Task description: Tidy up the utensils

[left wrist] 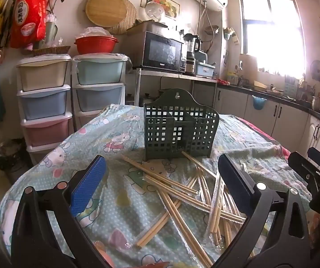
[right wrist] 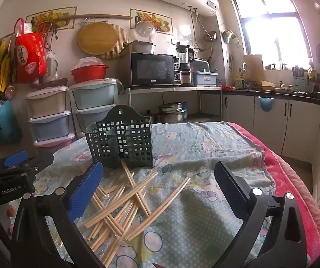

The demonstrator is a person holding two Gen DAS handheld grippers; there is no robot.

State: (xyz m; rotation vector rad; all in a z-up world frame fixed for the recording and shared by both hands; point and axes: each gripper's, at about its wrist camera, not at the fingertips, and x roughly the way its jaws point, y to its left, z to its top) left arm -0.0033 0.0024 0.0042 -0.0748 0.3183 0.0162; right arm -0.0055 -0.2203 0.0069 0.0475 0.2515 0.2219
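Observation:
A dark green perforated utensil holder stands upright on the cartoon-print cloth, with inner dividers and nothing visible inside it. Several wooden chopsticks, some in clear plastic sleeves, lie crossed in a loose pile in front of it. My left gripper hovers open over the pile, nothing between its blue pads. My right gripper is open too, with the pile under its left finger. Each gripper shows at the edge of the other's view: the right one, the left one.
The table cloth lies over a red blanket at the right edge. Behind stand stacked plastic drawers, a microwave on a metal shelf, and a kitchen counter along the right wall under the window.

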